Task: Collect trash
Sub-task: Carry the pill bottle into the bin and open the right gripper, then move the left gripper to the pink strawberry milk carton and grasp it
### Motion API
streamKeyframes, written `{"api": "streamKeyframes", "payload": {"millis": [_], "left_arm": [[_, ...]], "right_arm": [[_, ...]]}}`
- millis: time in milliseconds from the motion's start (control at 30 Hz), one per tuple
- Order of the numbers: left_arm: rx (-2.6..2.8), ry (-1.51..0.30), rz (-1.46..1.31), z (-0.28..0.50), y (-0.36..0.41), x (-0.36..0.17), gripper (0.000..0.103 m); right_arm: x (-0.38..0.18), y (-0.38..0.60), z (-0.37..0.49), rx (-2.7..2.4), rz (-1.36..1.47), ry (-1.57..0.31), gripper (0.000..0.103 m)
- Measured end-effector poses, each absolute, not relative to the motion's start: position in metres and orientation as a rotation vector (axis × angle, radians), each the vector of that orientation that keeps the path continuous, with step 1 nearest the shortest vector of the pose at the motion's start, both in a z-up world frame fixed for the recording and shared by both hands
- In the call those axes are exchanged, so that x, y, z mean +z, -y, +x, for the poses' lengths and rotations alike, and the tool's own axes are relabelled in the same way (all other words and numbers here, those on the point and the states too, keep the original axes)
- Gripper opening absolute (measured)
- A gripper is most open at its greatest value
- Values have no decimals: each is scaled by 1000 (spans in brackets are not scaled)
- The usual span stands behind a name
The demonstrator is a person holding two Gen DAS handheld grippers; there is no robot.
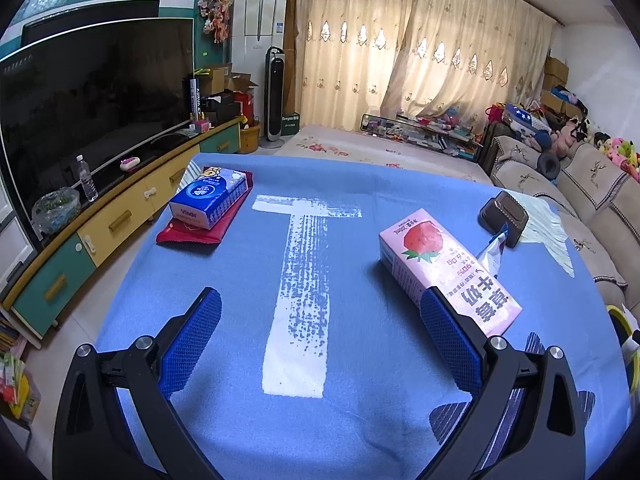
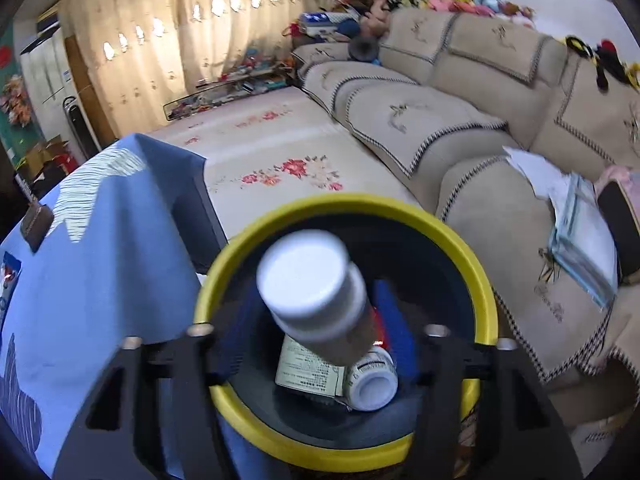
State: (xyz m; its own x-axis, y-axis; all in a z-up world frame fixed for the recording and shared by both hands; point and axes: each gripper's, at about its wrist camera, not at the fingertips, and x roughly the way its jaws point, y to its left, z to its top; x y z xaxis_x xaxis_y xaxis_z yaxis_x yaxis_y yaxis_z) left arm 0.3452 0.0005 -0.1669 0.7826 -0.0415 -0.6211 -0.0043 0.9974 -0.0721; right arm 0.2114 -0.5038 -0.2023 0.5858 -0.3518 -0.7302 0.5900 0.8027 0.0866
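Note:
In the right wrist view my right gripper (image 2: 314,308) hangs over a black bin with a yellow rim (image 2: 460,248). A white bottle (image 2: 316,296), blurred and tilted, is between its blue pads (image 2: 394,320), which stand clear of it, so the gripper is open. In the bin lie a small white bottle (image 2: 372,384) and a printed box (image 2: 308,372). In the left wrist view my left gripper (image 1: 320,320) is open and empty just above the blue cloth (image 1: 240,420). A pink strawberry milk carton (image 1: 440,264) lies against the outside of its right finger (image 1: 452,336).
A blue tissue pack (image 1: 208,200) lies on a red packet (image 1: 188,234) at the table's far left. A dark brown box (image 1: 504,216) and a foil wrapper (image 1: 494,252) lie at the far right. A sofa (image 2: 420,128) runs behind the bin; a TV cabinet (image 1: 120,220) flanks the left.

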Motion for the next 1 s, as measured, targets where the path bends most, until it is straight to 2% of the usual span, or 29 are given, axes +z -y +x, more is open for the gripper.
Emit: {"api": "streamKeyframes", "payload": {"millis": [400,567,733,1000], "left_arm": [[-59,-762,-124,362,26,-157,98],[-7,-856,-164,393,44,-155,98],[-16,-985,-283,424,52,-175,98],[-7,-1005,-334,436,63,-175,98]], "right_arm": [[-189,501,200,-547,310,-721,69],[-189,507,191,-530,346,-708,70],[-193,511,188,-514,368,-710,70],[-197,514,189,-496,381,-709,70]]}}
